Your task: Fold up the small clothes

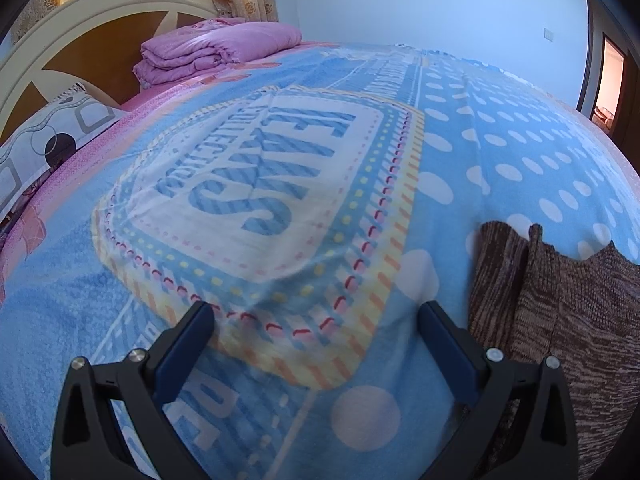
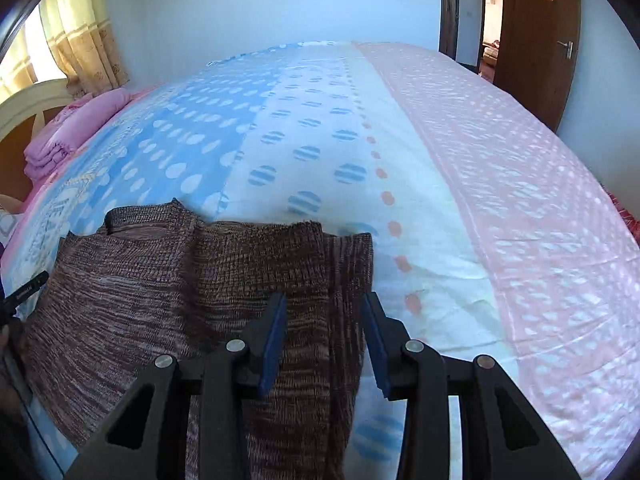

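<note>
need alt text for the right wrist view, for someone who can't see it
A brown knitted sweater lies partly folded on a bed with a blue, white and pink dotted cover. The right tongs hover over the sweater's right edge, jaws apart, with a strip of the knit seen between them. A folded pink quilt and a wooden door sit behind.

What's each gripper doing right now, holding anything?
Left gripper: open, empty, over the blanket beside the sweater.
Right gripper: partly open, sweater's folded edge between its fingers, pads not pressing it.
</note>
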Demonstrator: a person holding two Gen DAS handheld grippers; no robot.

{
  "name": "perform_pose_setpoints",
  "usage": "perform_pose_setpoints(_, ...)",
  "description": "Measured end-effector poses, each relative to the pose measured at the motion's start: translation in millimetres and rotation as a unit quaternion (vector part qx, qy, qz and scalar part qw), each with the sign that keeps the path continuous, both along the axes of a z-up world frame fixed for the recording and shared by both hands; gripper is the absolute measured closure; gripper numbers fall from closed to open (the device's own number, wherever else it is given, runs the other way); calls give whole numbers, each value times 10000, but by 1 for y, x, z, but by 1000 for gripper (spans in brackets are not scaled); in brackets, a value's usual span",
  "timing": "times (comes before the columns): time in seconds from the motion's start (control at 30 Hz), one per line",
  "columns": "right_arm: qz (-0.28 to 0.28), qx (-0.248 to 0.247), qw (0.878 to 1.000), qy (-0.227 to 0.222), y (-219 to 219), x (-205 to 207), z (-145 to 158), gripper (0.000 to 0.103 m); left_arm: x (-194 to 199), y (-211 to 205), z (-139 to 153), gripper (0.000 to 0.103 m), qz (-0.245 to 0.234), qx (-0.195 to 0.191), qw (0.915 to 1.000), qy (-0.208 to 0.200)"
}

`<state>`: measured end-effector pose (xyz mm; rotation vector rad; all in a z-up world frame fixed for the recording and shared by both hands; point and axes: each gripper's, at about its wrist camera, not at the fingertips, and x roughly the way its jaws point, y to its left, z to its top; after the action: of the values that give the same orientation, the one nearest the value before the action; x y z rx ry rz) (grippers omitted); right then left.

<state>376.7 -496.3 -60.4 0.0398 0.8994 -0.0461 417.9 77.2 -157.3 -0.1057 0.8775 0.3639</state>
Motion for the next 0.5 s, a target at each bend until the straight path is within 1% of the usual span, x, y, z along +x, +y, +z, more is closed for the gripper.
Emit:
perform_pose_setpoints(0.03,17,-75,10000,24,3,7,-4,64,0,-1,0,0,2,-9,10000,1)
perform_pose_setpoints(0.1,52,15,9999,102,3,16,-10,64,0,-1,0,0,8,-56,10000,-1)
perform_pose_setpoints(0.13,28,-73,9998,180,4,19,-13,69,-1,0,0,0,8,-67,10000,0)
perform_pose_setpoints(0.17,-96,-263,9994,221,5,21,-16,95,-1,0,0,0,14,-77,10000,-1)
perform_pose_setpoints(0.2,-186,-267,9993,183,4,19,-17,98,-2,0,0,0,21,-85,10000,0)
perform_pose_setpoints(0.23,-232,-183,9995,141,1,18,-16,98,-2,0,0,0,26,-91,10000,-1)
perform_pose_setpoints(0.33,-550,-195,9983,69,-15,16,-16,98,-2,0,-1,0,28,-64,10000,20)
perform_pose_setpoints(0.4,-542,-141,9984,24,-19,14,-16,98,-1,-2,-1,0,22,-8,10000,40)
perform_pose_setpoints(0.47,-627,-459,9970,-35,-19,10,-13,98,-1,-1,-1,0,19,-24,10000,32)
perform_pose_setpoints(0.5,-635,-389,9972,-49,-21,8,-10,98,-2,0,-1,0,18,-68,10000,21)
